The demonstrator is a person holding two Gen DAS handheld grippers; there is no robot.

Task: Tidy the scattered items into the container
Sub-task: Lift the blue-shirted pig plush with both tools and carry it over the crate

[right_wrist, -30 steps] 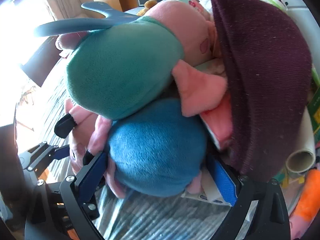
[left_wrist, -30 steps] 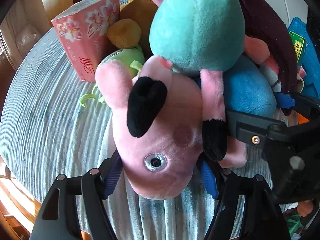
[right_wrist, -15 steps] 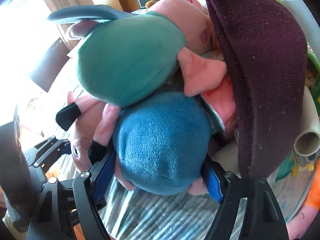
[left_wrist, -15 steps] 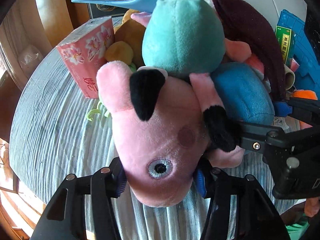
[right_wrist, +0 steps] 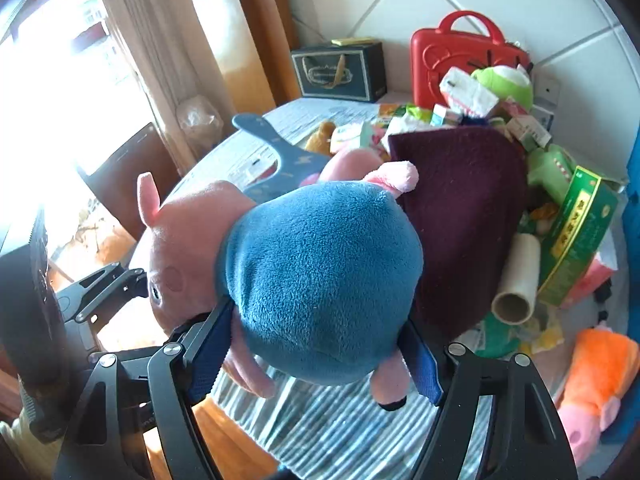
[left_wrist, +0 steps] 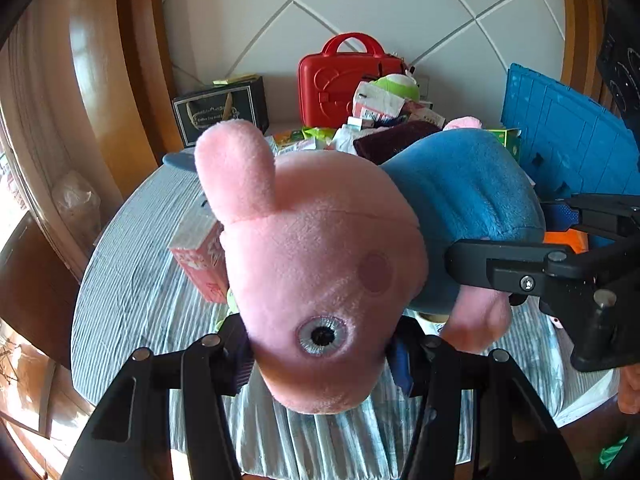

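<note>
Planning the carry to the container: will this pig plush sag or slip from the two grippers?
The pig plush probably sags little: left gripper clamps its head, right gripper its blue body. The fleece looks grippy, so slipping seems unlikely. Its legs dangle and may snag.

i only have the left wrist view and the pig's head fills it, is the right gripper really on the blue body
Observer: Yes. The right wrist view shows the right gripper with a blue pad pressed into each side of the plush pig, on its blue body.
Operator: is it off the table
Observer: It looks so. Its feet dangle, with the striped tablecloth showing beneath them.
Operator: whats behind it on that side
Observer: A maroon cloth is right behind it. Further right, a cardboard tube lies beside a green box.
</note>
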